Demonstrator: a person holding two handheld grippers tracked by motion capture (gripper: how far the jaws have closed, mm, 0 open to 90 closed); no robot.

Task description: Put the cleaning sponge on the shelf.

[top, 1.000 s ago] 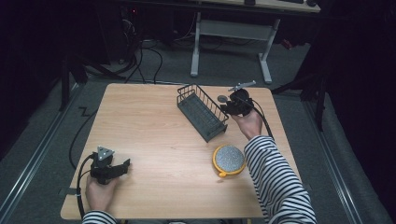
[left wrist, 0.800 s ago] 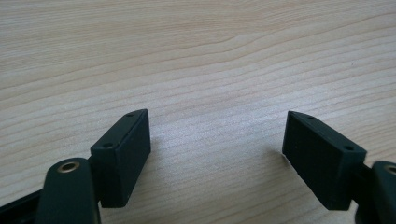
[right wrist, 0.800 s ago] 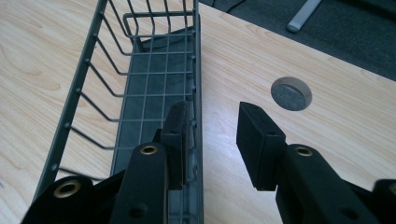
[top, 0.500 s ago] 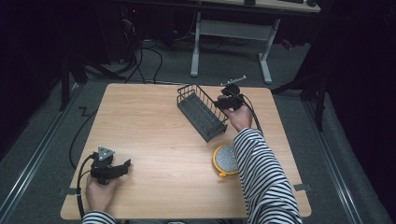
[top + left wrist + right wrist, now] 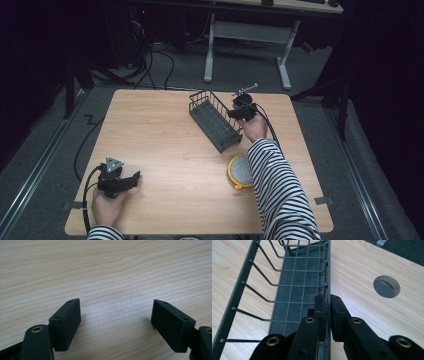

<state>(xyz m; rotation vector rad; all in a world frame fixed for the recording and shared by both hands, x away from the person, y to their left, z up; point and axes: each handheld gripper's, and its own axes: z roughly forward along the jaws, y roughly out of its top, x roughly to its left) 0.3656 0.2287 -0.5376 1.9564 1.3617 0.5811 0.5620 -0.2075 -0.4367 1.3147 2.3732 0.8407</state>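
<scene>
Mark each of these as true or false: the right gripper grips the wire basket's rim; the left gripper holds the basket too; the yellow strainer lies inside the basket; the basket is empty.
1. The right gripper is shut on the wire basket rim. True.
2. The left gripper holds the basket too. False: its jaws stand open over the bare table.
3. The yellow strainer lies inside the basket. False: it lies on the table beside the sleeve.
4. The basket is empty. True.

Right gripper (image 5: 239, 111) at the wire rack's (image 5: 214, 121) rim, left gripper (image 5: 131, 179) resting apart
</scene>
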